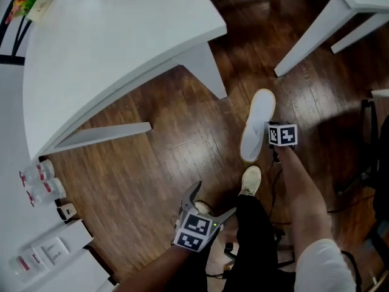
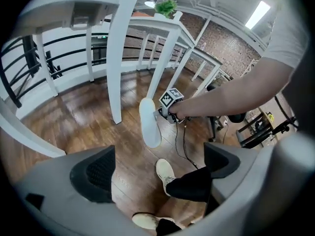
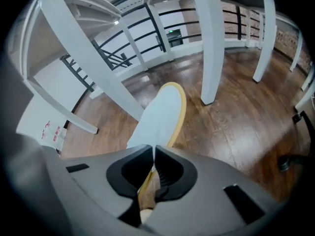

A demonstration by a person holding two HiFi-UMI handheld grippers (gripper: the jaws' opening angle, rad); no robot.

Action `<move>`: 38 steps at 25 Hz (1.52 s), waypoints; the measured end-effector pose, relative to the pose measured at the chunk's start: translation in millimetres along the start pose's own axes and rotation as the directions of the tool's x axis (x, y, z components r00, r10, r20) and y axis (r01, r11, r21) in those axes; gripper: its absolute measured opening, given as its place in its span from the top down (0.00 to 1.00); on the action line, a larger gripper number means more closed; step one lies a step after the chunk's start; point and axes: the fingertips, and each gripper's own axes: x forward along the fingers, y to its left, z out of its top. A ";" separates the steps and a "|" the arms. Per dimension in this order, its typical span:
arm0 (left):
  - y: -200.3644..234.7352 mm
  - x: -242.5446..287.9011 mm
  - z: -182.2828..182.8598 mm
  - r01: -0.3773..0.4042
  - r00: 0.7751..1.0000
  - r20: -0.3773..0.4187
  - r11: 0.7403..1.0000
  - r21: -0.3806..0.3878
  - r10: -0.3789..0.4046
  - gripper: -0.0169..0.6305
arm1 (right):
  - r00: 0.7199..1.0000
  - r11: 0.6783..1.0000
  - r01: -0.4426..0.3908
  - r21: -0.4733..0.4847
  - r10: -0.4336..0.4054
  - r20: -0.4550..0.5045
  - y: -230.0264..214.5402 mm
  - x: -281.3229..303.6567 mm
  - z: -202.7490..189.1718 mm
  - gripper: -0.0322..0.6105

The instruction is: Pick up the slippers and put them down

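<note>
Right gripper view shows our right hand-held gripper (image 3: 151,154) clenched on the slipper (image 3: 160,113). We judge pickup done, release pending; our left hand-held gripper (image 2: 160,166) gapes empty.

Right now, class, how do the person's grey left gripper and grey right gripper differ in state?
The left gripper has jaws wide apart; the right gripper has them closed. The left gripper holds nothing; the right gripper pinches the white tan-edged slipper by one end. Both are grey with black pads.

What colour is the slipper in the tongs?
The slipper is white with a tan edge; clearest in right gripper view.
</note>
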 end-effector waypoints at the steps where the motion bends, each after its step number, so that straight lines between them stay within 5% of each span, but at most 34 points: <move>1: 8.8 18.1 -3.4 -0.003 1.000 0.007 1.000 0.006 0.003 0.11 | 1.000 1.000 -0.004 0.006 0.004 -0.006 -9.5 23.6 -9.0 0.91; 12: 44.3 116.0 -52.4 0.043 0.999 -0.013 0.999 0.030 -0.042 0.11 | 0.998 0.997 0.028 0.069 -0.024 -0.050 -77.0 168.8 -74.9 0.89; 16: 43.2 118.7 -61.8 0.060 0.998 -0.035 0.998 0.022 -0.059 0.11 | 0.999 0.998 0.019 0.064 -0.017 -0.028 -75.6 169.4 -73.2 0.74; 18: 43.1 114.6 -61.2 0.065 0.997 -0.037 0.998 0.017 -0.064 0.11 | 0.999 0.998 0.011 0.054 -0.009 -0.032 -73.1 162.4 -74.8 0.55; 20: 45.4 107.9 -58.4 0.055 0.998 -0.033 0.998 0.014 -0.055 0.11 | 0.999 0.999 0.013 0.043 -0.011 -0.043 -70.3 150.6 -77.2 0.52; 25: 37.1 71.7 -52.5 0.041 0.999 -0.029 0.999 0.000 -0.041 0.11 | 1.000 0.997 0.022 0.068 -0.021 -0.006 -49.7 77.9 -84.7 0.52; 30: 28.0 -10.5 -36.7 0.016 1.000 -0.009 1.000 -0.007 -0.016 0.11 | 0.991 0.989 -0.078 0.126 0.063 0.119 29.8 -40.3 -56.6 0.52; 38: 23.3 -179.9 1.3 -0.075 0.992 0.102 0.997 -0.034 0.078 0.11 | 0.908 0.980 -0.198 0.003 0.182 0.377 189.1 -272.5 79.8 0.53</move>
